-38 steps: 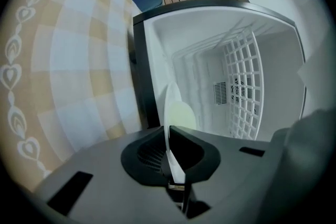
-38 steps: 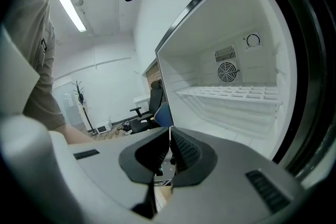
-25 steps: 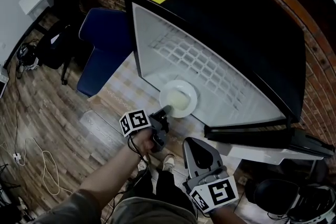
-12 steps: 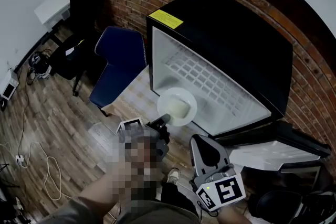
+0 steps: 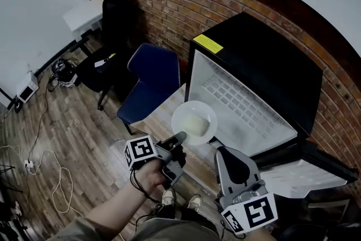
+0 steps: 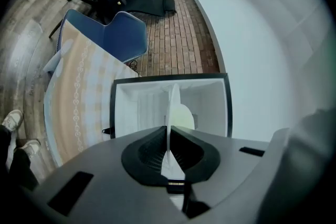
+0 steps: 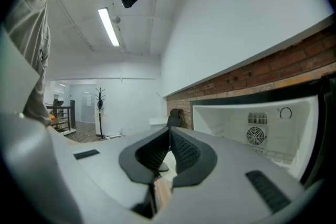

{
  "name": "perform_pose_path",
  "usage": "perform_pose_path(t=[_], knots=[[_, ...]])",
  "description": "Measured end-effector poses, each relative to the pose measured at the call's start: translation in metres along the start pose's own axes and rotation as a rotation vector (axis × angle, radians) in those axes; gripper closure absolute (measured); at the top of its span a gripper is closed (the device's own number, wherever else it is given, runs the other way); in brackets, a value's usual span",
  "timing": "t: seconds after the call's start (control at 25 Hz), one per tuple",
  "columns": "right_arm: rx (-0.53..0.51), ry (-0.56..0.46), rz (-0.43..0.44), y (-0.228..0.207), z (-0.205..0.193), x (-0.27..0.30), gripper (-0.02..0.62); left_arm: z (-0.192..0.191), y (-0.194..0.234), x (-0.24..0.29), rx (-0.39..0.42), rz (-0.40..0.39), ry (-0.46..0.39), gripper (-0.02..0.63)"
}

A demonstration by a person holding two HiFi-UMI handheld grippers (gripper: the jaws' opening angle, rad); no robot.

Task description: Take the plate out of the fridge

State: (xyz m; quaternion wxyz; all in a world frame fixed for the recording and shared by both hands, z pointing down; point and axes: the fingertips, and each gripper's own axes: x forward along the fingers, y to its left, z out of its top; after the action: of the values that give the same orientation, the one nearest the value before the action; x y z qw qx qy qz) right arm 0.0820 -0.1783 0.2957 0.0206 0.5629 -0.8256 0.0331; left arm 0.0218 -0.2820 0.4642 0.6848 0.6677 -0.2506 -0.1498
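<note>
While the right gripper hangs shut and empty nearest the body, the left gripper clamps the plate by its rim. A second ago the plate sat inside the fridge; it now hangs outside the opening, so removal looks nearly done.

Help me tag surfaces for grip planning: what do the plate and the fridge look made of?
The plate: white, smooth, faint sheen, thin rim; probably glazed ceramic, possibly melamine. The fridge: lining white and matte with rounded moulded corners, likely plastic; shell black and slightly glossy, probably painted metal.
</note>
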Motion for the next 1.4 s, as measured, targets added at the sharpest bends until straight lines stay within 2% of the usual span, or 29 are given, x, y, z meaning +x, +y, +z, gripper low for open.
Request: perform_pose_path(t=[0.32, 0.68, 1.08, 1.4], knots=[[-0.016, -0.056, 0.068, 0.019, 0.024, 0.015, 0.565, 0.042, -0.041, -0.057, 0.032, -0.05, -0.119, 0.58], [-0.033, -0.087, 0.166, 0.05, 0.035, 0.034, 0.565, 0.072, -0.038, -0.119, 0.059, -0.026, -0.245, 0.581], [-0.045, -0.063, 0.278, 0.08, 0.005, 0.057, 0.565, 0.079, -0.011, -0.16, 0.042, 0.011, -0.334, 0.581], [-0.035, 0.009, 0.326, 0.088, -0.027, 0.062, 0.565, 0.074, 0.014, -0.174, 0.004, 0.03, -0.382, 0.581]])
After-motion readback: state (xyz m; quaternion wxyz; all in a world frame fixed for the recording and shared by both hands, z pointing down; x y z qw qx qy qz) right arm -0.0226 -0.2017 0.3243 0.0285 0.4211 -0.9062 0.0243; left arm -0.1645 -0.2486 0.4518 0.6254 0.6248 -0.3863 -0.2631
